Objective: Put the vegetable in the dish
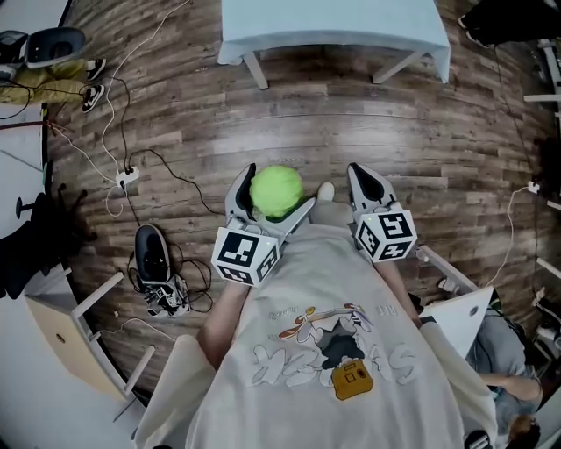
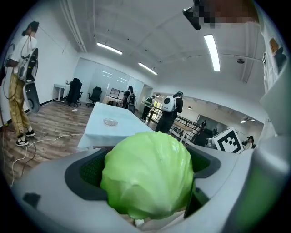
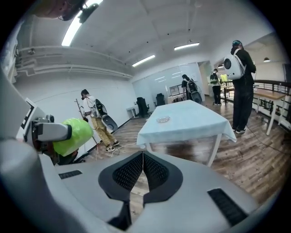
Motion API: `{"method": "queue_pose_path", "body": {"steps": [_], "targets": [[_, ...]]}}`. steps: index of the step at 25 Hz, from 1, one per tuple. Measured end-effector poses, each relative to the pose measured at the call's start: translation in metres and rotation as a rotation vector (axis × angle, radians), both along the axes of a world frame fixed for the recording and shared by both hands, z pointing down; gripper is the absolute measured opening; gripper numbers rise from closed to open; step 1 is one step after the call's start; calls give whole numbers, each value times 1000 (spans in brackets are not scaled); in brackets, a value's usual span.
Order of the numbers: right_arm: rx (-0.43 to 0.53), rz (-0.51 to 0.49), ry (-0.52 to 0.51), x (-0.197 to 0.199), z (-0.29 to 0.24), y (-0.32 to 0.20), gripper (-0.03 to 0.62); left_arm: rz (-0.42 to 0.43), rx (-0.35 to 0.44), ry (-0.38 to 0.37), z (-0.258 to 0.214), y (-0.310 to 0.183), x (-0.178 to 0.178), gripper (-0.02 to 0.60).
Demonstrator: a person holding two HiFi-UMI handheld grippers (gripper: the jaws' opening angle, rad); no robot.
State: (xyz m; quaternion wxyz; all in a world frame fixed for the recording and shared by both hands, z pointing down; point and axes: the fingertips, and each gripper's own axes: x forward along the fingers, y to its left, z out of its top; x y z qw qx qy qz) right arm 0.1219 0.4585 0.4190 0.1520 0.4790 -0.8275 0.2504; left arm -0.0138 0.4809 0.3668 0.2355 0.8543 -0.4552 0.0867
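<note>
Well, open plank floor (image 1: 351, 131) stretches up to the pale-clothed table (image 1: 333, 31), whose far side the head view cuts off. The left gripper (image 1: 273, 200) pinches the round, leafy green cabbage (image 1: 279, 186) between widely spread jaws, well short of the table, while the right gripper (image 3: 142, 159) is pressed together on nothing. The small shallow dish (image 2: 110, 122) on the cloth is hard to make out.

Dark wood-plank floor (image 1: 351, 131) fills the head view, and at the top edge stands a table under a pale blue cloth (image 1: 329, 26). Loose cables trail down the left side to a white power strip (image 1: 128, 176). In the left gripper view, strip lights (image 2: 212, 52) glow overhead, with a white wall (image 2: 54, 59) at left and black office chairs (image 2: 75, 91) far back.
</note>
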Motion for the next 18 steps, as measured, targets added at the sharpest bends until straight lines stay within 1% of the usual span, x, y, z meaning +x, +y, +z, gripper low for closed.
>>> {"method": "queue_pose_path", "body": {"steps": [2, 4, 7, 11, 14, 18], "targets": [[8, 1, 14, -19, -3, -7, 23, -26, 12, 32, -3, -5, -19, 545], [24, -23, 19, -41, -7, -10, 23, -50, 31, 61, -8, -9, -38, 545], [42, -40, 33, -70, -11, -15, 23, -61, 59, 96, -17, -17, -65, 545], [58, -18, 43, -87, -16, -27, 23, -55, 71, 76, -14, -22, -90, 545], [60, 2, 56, -90, -18, -34, 23, -45, 66, 75, -12, -24, -95, 545], [46, -13, 69, -99, -10, -40, 23, -32, 64, 66, -8, -37, -97, 545]]}}
